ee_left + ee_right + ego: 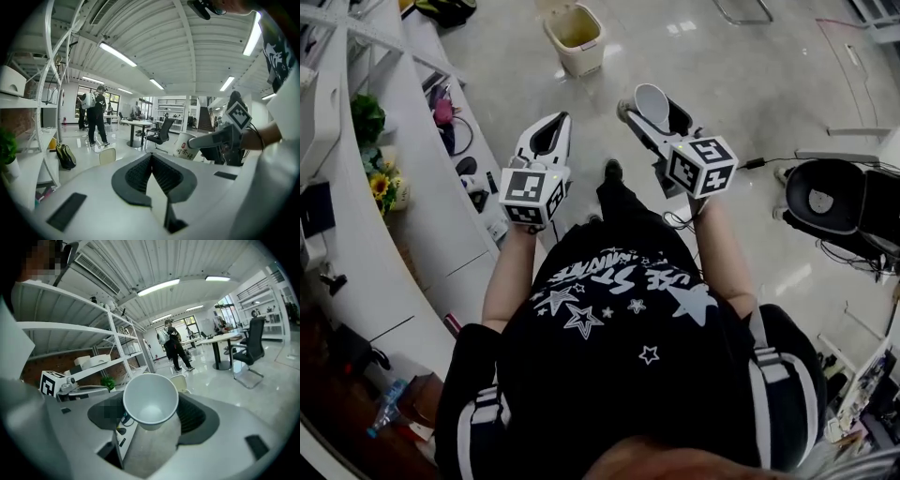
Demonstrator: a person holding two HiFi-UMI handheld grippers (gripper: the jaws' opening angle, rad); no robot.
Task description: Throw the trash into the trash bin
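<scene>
Head view looks steeply down; gripper views face forward; all share trash bin point(575, 37).

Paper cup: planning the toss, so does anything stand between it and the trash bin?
Nothing visible does. The paper cup is held in the right gripper, and the floor from there to the trash bin ahead shows no obstacle.
</scene>
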